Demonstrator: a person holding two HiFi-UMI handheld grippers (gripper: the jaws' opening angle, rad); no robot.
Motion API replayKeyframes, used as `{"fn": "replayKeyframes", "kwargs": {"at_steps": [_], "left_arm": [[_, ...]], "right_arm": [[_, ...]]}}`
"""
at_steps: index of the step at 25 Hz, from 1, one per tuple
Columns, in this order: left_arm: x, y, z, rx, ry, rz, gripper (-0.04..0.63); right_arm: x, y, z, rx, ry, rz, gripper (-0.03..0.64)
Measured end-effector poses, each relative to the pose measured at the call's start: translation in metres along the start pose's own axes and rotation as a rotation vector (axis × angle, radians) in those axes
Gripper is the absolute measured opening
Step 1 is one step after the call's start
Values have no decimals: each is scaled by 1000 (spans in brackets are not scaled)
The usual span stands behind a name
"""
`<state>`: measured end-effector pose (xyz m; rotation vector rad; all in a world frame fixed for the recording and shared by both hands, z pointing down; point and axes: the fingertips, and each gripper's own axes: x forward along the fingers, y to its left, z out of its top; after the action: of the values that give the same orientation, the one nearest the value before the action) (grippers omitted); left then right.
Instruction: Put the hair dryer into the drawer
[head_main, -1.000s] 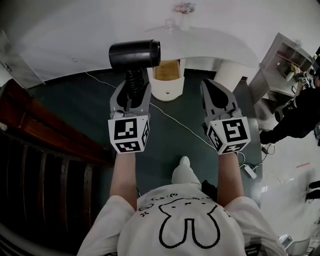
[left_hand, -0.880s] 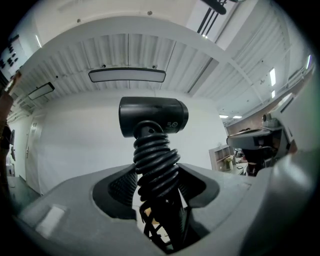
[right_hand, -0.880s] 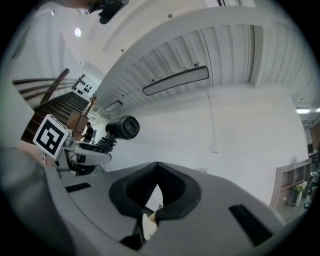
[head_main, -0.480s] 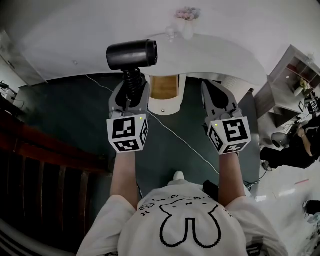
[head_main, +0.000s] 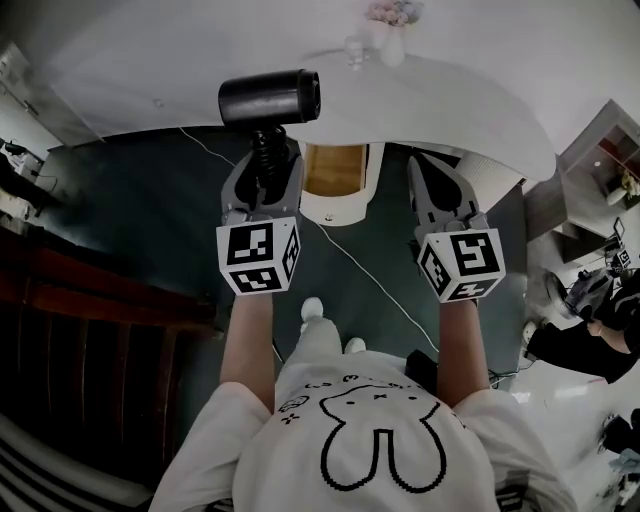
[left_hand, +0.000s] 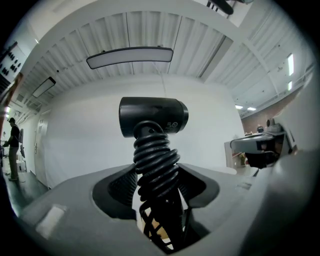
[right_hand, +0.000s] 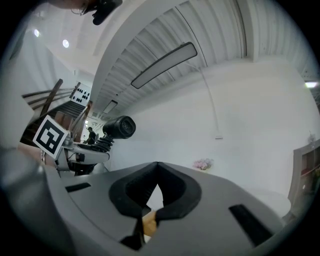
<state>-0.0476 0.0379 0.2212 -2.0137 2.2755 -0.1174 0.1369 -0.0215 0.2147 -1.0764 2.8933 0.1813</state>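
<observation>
A black hair dryer (head_main: 270, 97) stands up from my left gripper (head_main: 262, 165), which is shut on its cord-wrapped handle. In the left gripper view the dryer's barrel (left_hand: 152, 116) lies crosswise above the coiled cord between the jaws of the left gripper (left_hand: 157, 185). My right gripper (head_main: 435, 170) is shut and holds nothing; its jaw tips meet in the right gripper view (right_hand: 156, 170), where the dryer (right_hand: 120, 127) shows at the left. The open drawer (head_main: 333, 207), white-fronted with a wooden inside, sticks out of the white table (head_main: 450, 110) between and below the two grippers.
A vase of flowers (head_main: 392, 20) stands on the table's far side. A white cable (head_main: 370, 280) runs across the dark floor. A dark wooden railing (head_main: 90, 300) lies at the left, a shelf unit (head_main: 600, 170) and a person (head_main: 590, 320) at the right.
Both grippers have moved closer to the table and drawer, the dryer still held in the left one. The person's feet have stepped forward.
</observation>
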Motion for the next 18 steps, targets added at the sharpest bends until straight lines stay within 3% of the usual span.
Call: {"fn": "replayKeyframes", "kwargs": {"at_steps": [10, 18], "left_arm": [[71, 35, -16, -45, 9, -14, 238], [144, 88, -26, -75, 5, -35, 238]], "right_arm": [[60, -35, -13, 11, 22, -75, -2], [139, -43, -27, 0, 49, -118, -2]]}}
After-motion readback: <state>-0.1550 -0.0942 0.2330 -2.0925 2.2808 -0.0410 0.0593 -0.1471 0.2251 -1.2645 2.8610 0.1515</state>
